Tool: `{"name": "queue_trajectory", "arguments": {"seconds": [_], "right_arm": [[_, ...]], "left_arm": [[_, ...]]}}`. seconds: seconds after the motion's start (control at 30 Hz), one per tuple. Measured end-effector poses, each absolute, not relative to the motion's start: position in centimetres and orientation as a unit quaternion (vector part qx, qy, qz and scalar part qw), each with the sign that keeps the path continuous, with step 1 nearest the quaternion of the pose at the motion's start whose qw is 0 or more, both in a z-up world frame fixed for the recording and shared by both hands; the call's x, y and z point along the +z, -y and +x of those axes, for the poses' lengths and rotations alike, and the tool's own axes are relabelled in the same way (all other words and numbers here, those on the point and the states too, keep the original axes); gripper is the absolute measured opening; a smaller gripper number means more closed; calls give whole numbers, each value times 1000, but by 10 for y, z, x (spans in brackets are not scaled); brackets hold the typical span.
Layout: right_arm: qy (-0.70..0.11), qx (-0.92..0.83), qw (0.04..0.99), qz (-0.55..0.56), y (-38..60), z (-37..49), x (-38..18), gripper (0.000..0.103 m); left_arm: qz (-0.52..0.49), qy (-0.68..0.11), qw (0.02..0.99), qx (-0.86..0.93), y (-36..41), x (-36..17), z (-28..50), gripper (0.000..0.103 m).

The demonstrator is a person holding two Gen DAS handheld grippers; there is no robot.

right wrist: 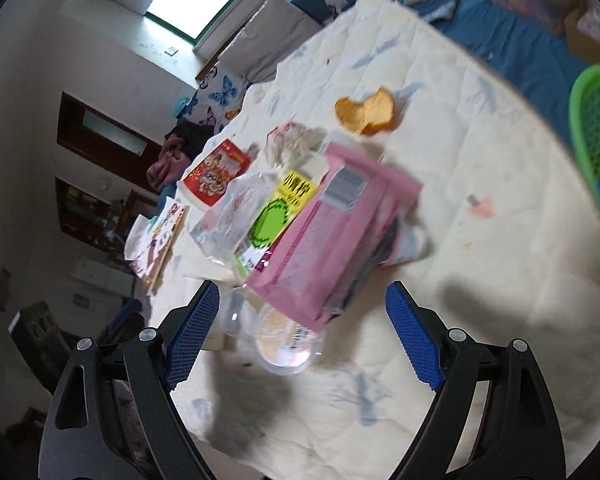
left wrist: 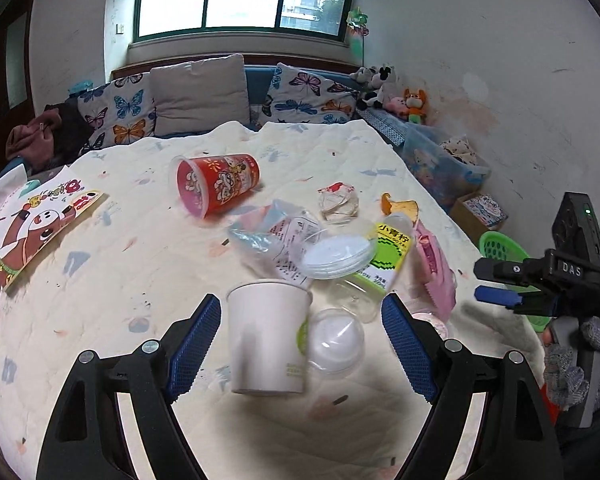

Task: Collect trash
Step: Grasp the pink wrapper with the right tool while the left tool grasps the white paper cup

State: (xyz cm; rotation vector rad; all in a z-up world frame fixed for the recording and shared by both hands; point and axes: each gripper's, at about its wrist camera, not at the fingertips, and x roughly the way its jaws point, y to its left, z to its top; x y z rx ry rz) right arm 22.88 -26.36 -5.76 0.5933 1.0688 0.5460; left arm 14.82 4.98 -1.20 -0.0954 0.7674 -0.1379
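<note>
Both grippers spread wide, holding nothing; our left gripper (left wrist: 302,338) frames the white paper cup (left wrist: 269,340) on the quilt (left wrist: 140,248); right gripper (right wrist: 302,330) faces the pink packet (right wrist: 332,236); we'd centre on the cup, close gently, avoid crushing it, then bin it in the green basket (right wrist: 598,136).

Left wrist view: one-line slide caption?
Open left hand-held gripper frames an upright white paper cup amid bed-top trash; right hand-held gripper enters at the right edge.
</note>
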Motion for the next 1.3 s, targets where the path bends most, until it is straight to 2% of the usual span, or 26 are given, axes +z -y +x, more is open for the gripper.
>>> {"name": "queue_trajectory", "arguments": {"seconds": [0.23, 0.3, 0.63, 0.7, 0.87, 1.03, 1.3], "right_arm": [[-513, 225, 755, 342, 264, 243, -78, 88], [-515, 219, 751, 352, 266, 246, -82, 88], [-523, 204, 738, 375, 263, 264, -100, 88], [-521, 205, 742, 369, 263, 265, -99, 86], [-518, 212, 749, 354, 263, 263, -99, 73], [-514, 220, 752, 350, 263, 260, -97, 67], [-496, 233, 767, 333, 267, 250, -83, 64]], "left_arm": [[-37, -380, 921, -75, -54, -19, 150, 84], [-32, -381, 920, -79, -53, -22, 151, 88], [-21, -415, 907, -71, -59, -45, 170, 91], [-20, -422, 903, -73, -59, -50, 175, 91], [-22, -438, 896, -73, -60, -59, 187, 91], [-30, -452, 888, -75, -63, -66, 196, 90], [-55, -468, 877, -89, -67, -76, 204, 78]]}}
